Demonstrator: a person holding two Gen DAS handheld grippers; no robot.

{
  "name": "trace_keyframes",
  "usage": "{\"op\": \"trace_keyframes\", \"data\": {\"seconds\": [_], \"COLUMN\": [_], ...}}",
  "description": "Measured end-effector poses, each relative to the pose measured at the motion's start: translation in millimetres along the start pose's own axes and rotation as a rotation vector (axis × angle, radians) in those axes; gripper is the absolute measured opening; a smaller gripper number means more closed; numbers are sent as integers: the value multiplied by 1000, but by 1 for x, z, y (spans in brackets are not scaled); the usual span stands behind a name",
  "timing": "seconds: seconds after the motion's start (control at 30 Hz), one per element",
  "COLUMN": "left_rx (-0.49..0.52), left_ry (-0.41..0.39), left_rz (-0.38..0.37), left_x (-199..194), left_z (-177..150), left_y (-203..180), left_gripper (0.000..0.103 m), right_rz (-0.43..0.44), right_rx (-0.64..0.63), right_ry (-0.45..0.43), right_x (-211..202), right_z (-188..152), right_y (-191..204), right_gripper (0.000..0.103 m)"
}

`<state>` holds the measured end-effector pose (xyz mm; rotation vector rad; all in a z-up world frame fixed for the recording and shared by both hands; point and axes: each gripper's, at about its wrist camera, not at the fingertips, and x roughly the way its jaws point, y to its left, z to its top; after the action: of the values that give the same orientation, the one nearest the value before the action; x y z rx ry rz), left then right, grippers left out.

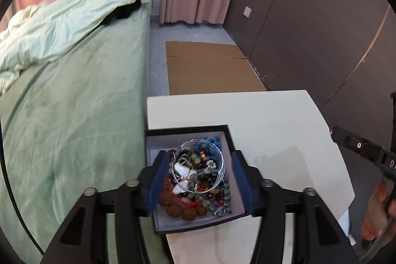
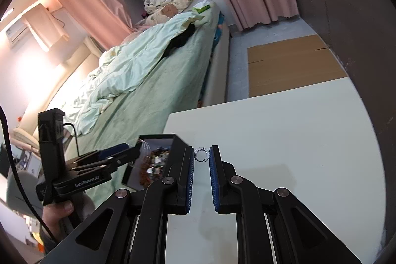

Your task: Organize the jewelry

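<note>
Left gripper (image 1: 198, 180): wide open, straddling the clear bangle, nothing gripped; blue pads (image 1: 158, 180) clear of it on both sides.
Clear bangle (image 1: 200, 162): on top of the jewelry heap, at centre of left wrist view.
Jewelry box (image 1: 230, 137): black, open, pale lining, on table's near-left corner; packed with bead strings, brown seed beads at 6 o'clock, blue beads at 12.
Right gripper (image 2: 201, 157): partly open, narrow gap, bracketing the small ring; contact not discernible.
Small ring (image 2: 201, 154): clear, lying on the table just right of box, between fingertips.
Table (image 2: 284, 130): white, beside green bed (image 1: 74, 115) at 9 o'clock.
Cardboard (image 1: 210, 66): flat on floor, 12 o'clock beyond table.
</note>
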<state>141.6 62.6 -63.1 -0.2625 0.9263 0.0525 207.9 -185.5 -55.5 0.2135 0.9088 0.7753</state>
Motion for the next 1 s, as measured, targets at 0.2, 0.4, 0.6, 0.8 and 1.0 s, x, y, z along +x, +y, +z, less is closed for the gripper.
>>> {"op": "trace_keyframes", "data": {"seconds": [0.2,0.4,0.6,0.8,1.0], "left_rx": [-60,-117,-171,-198,-206], "left_ry": [-69,-107,-138,-148,-166], "left_rz": [-30,-21,-15,-24,-30], "left_x": [-25,-44,-59,-63,-67], "left_z": [0,1,1,1,1], "left_y": [18,44,67,78,80], "left_gripper": [103,103,103,103,103], "right_rz": [70,140,157,159,142], "right_rx": [-10,-43,-71,-89,-76], "right_ry": [7,22,56,67,89], "right_x": [14,33,60,79,85], "right_z": [-3,-9,-15,-16,-15], "right_y": [21,51,77,93,93], "right_gripper": [14,14,14,15,65]}}
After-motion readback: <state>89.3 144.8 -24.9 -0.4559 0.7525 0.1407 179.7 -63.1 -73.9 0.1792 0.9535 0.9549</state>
